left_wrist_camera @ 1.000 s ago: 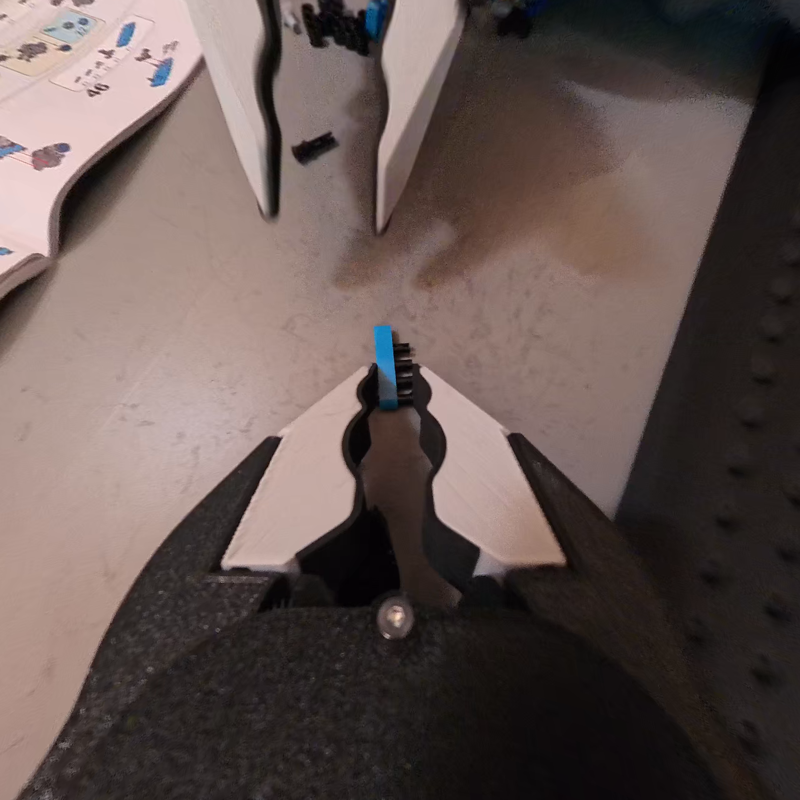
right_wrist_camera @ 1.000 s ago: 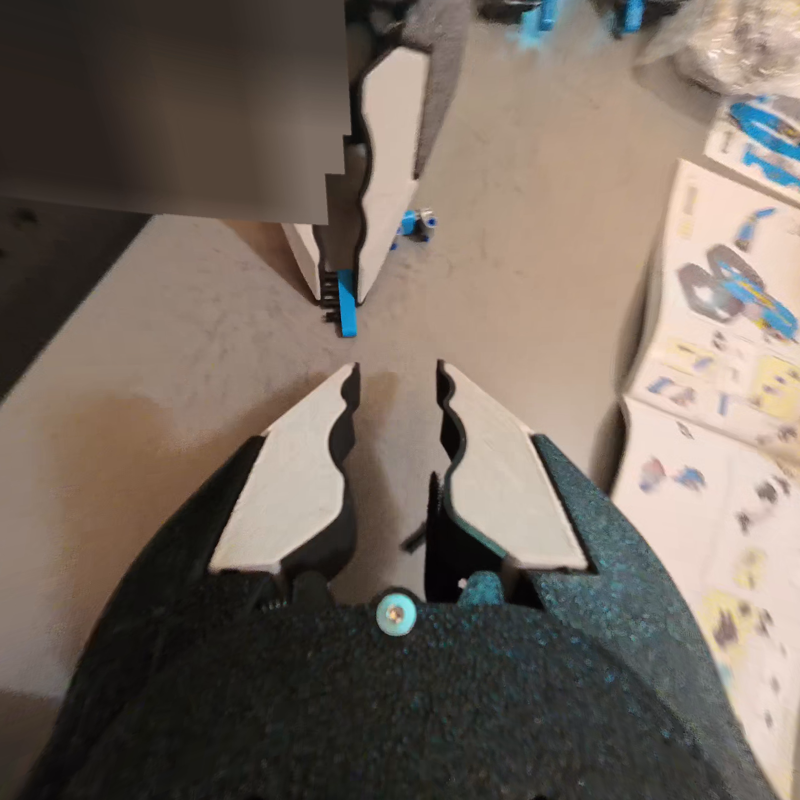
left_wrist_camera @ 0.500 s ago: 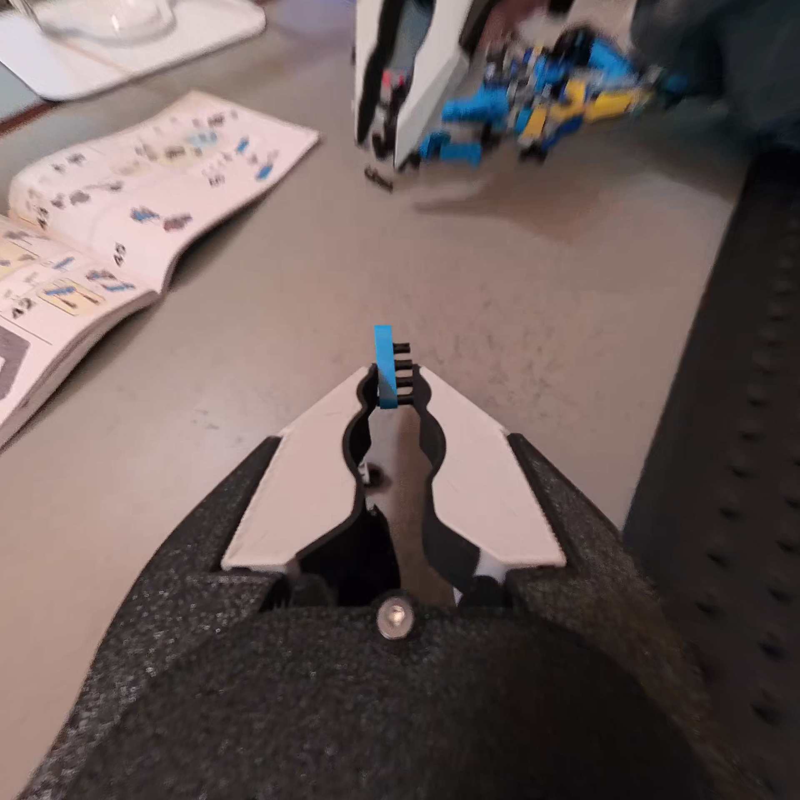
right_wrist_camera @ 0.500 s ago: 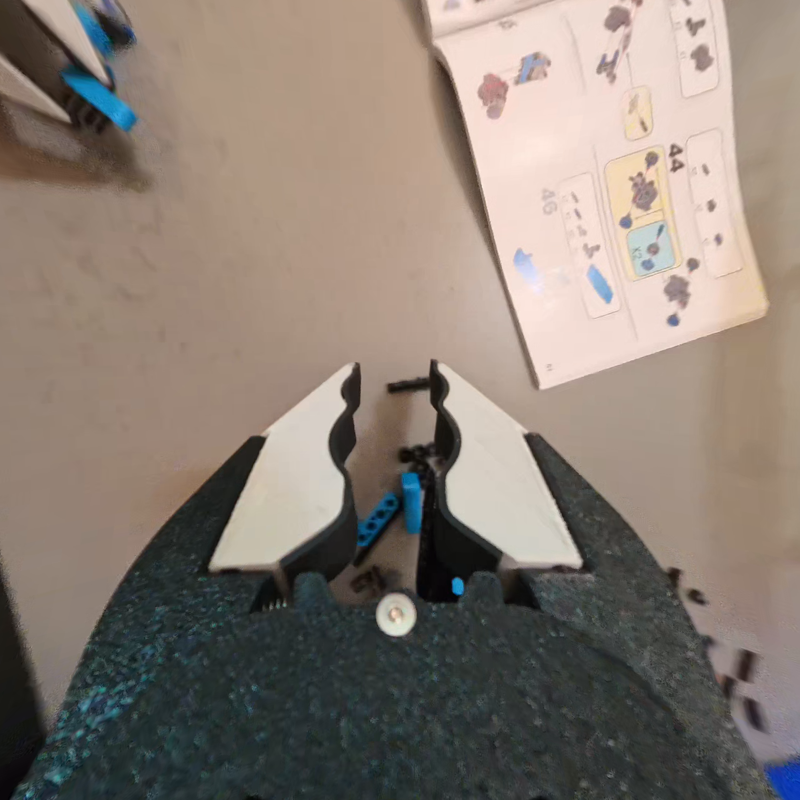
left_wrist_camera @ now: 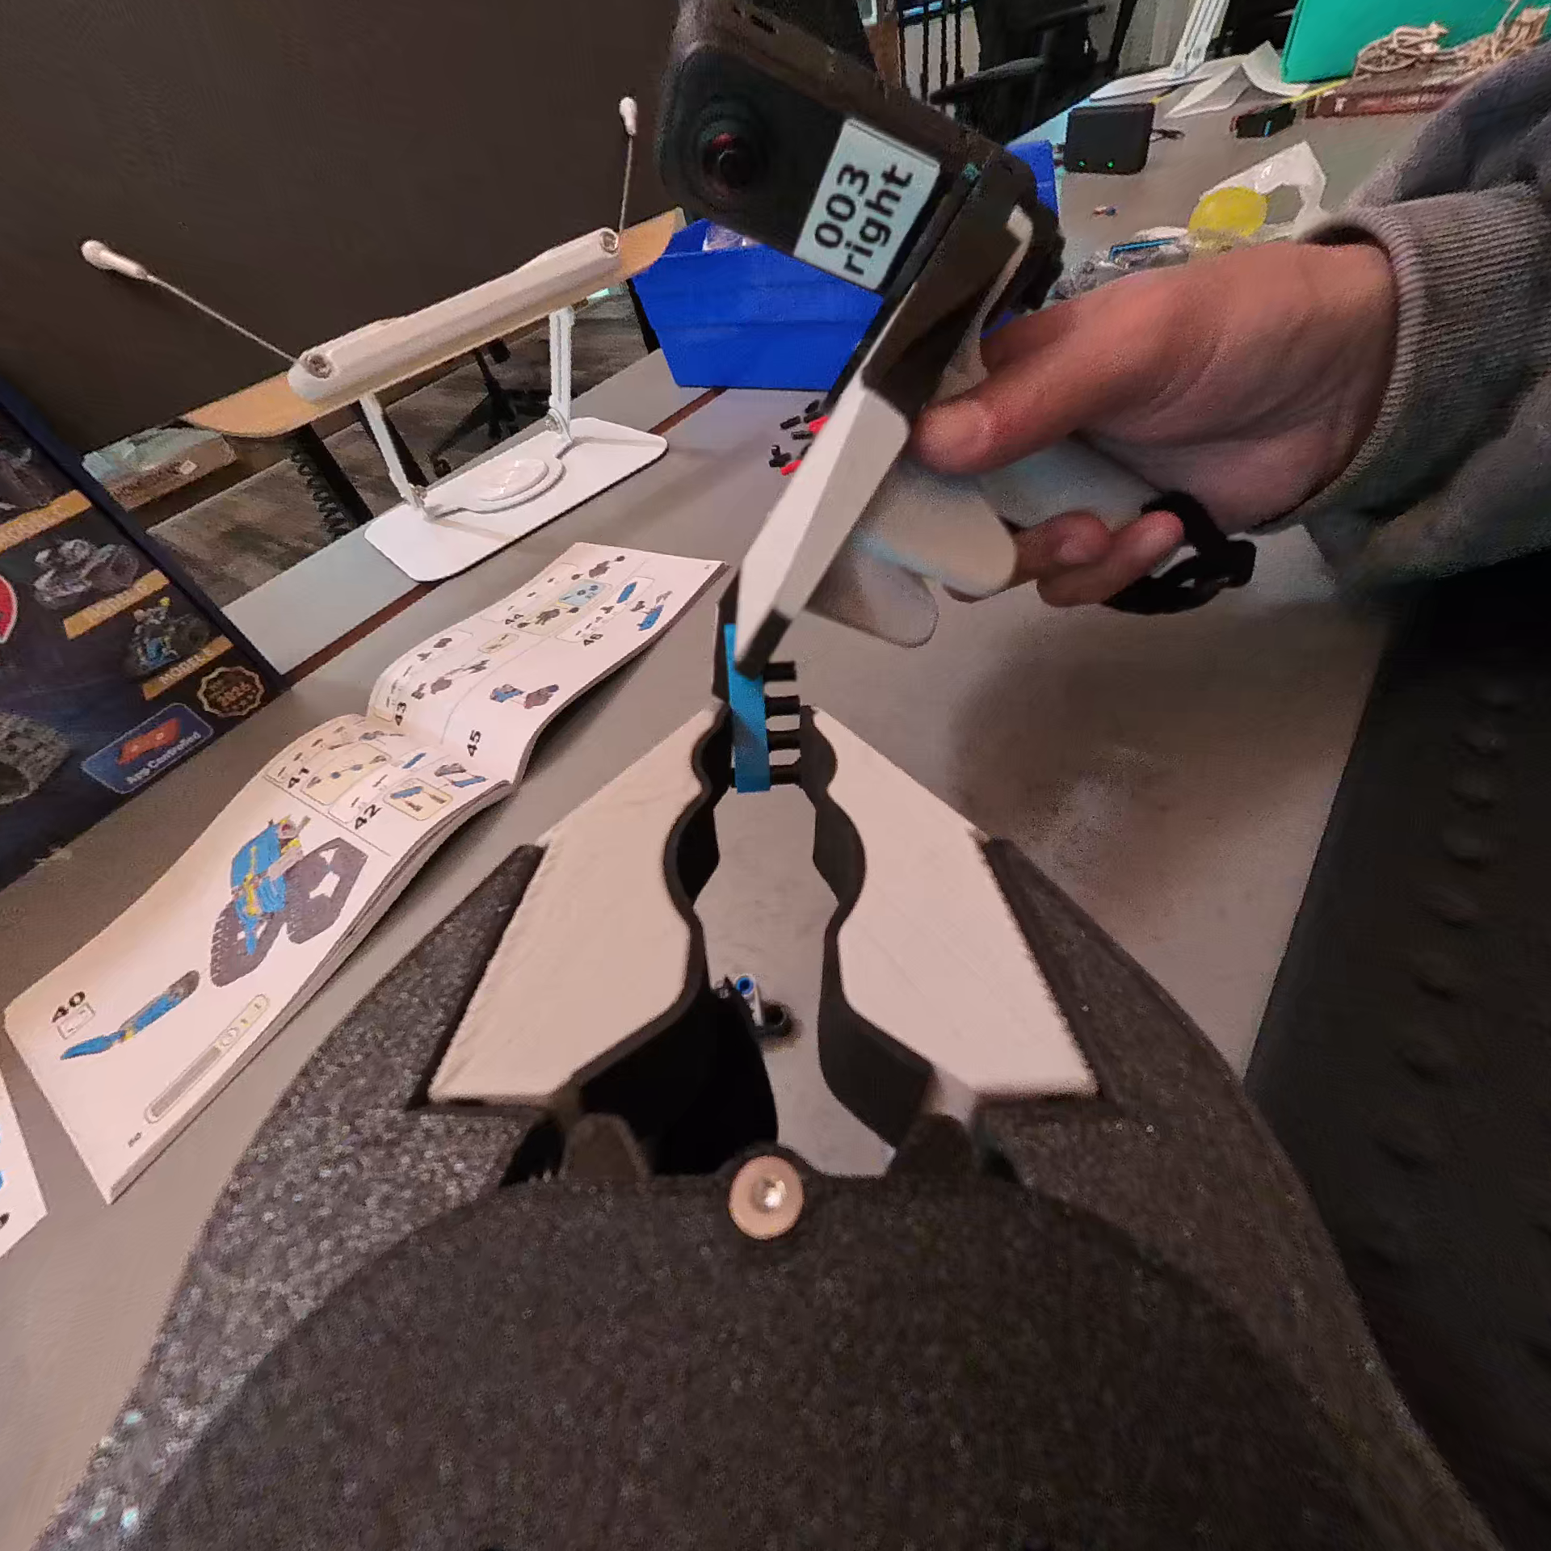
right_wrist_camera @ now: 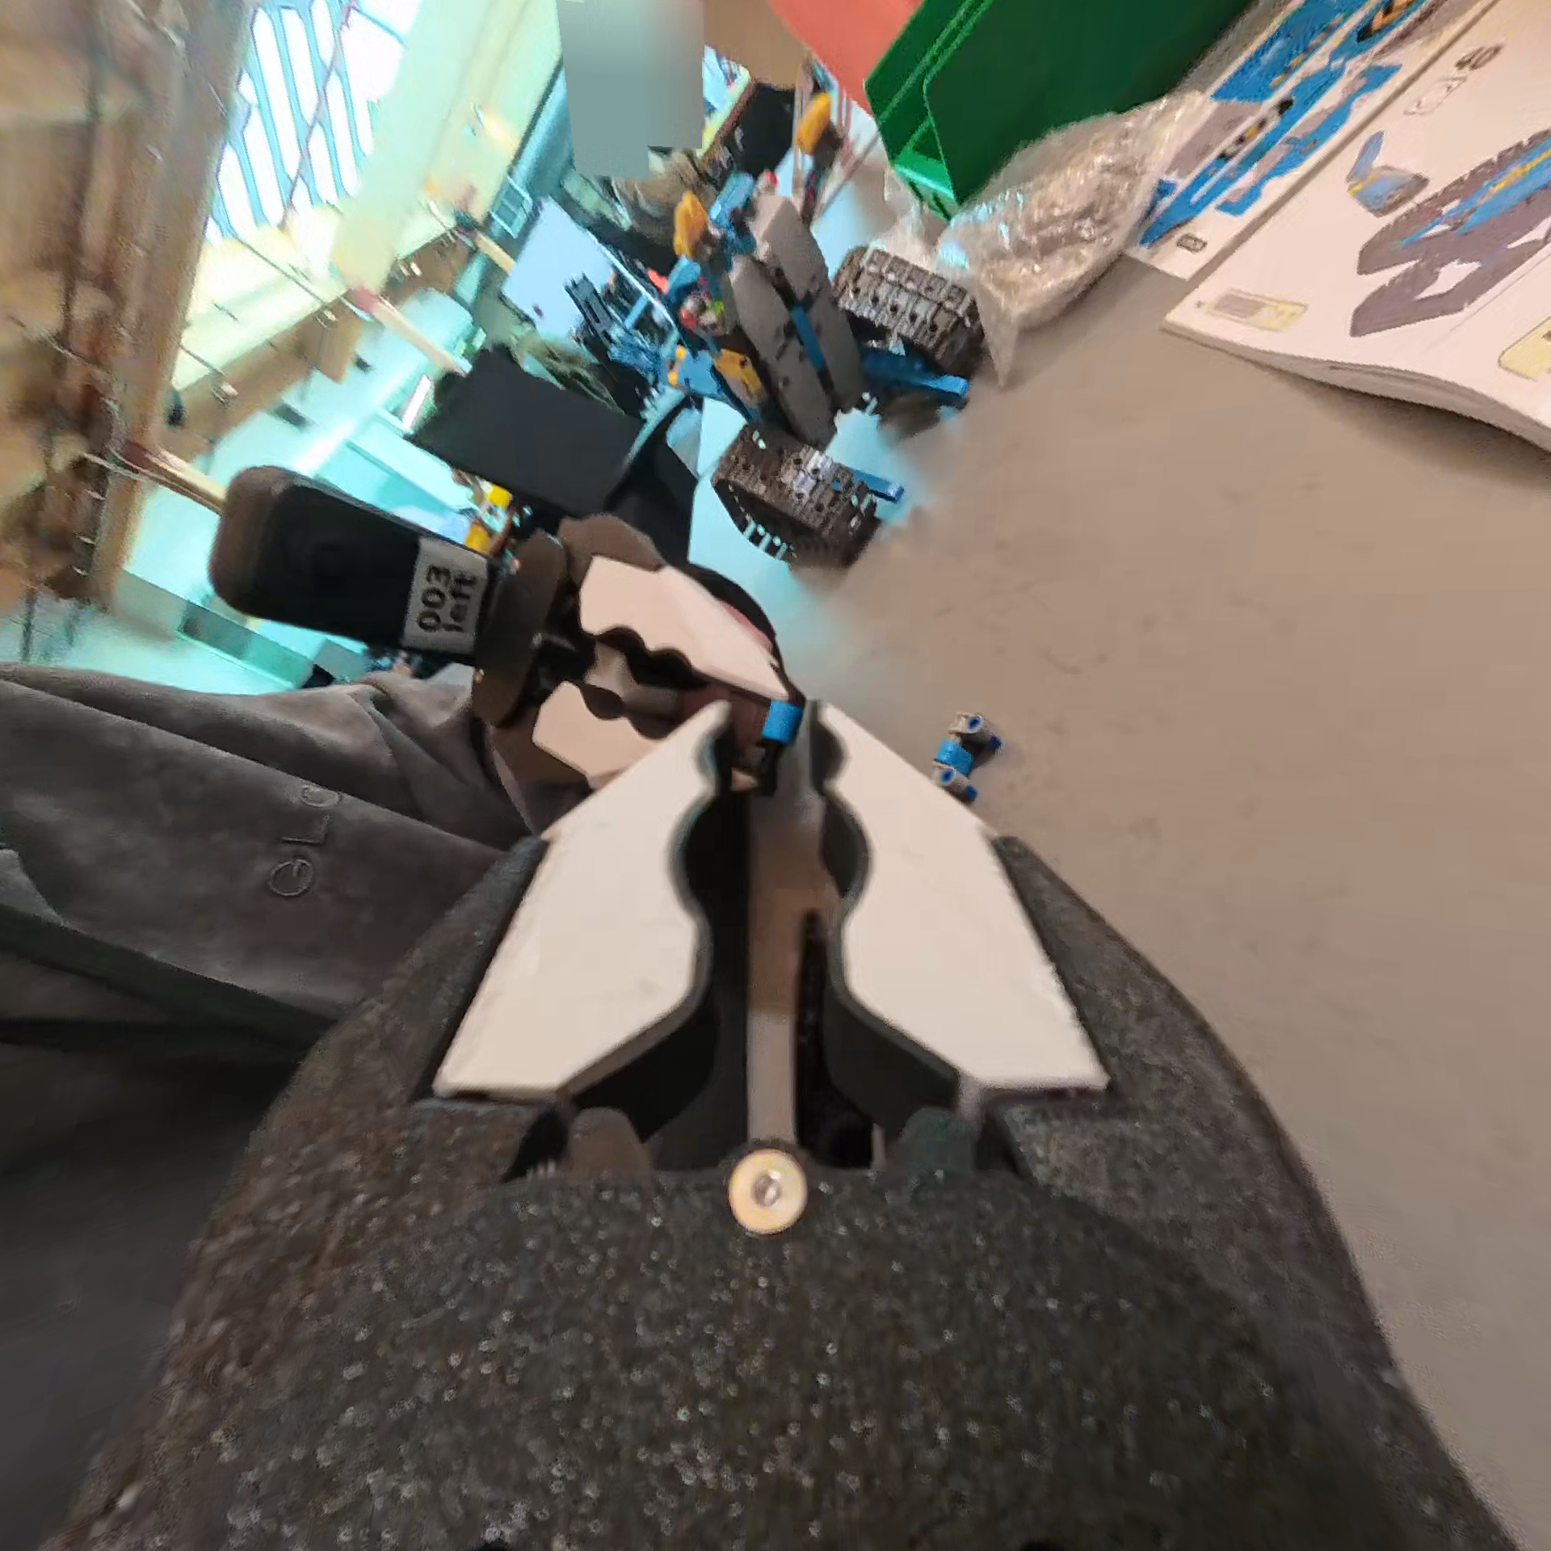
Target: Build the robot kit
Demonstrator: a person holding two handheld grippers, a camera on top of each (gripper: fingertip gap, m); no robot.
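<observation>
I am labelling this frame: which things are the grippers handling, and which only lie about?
Handled: blue beam with black pins, gripped by left gripper and right gripper.
Lying about: open booklet, tracked model, small blue connectors, plastic bag, blue bin.

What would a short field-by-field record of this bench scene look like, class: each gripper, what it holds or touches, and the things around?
left gripper: shut on blue beam with black pins
right gripper: around the same beam's upper end; closure unclear
hand: grips the right gripper's handle
booklet: open on grey table, left of the grippers
tracked model: on the table beyond
small blue pieces: loose on the table
</observation>
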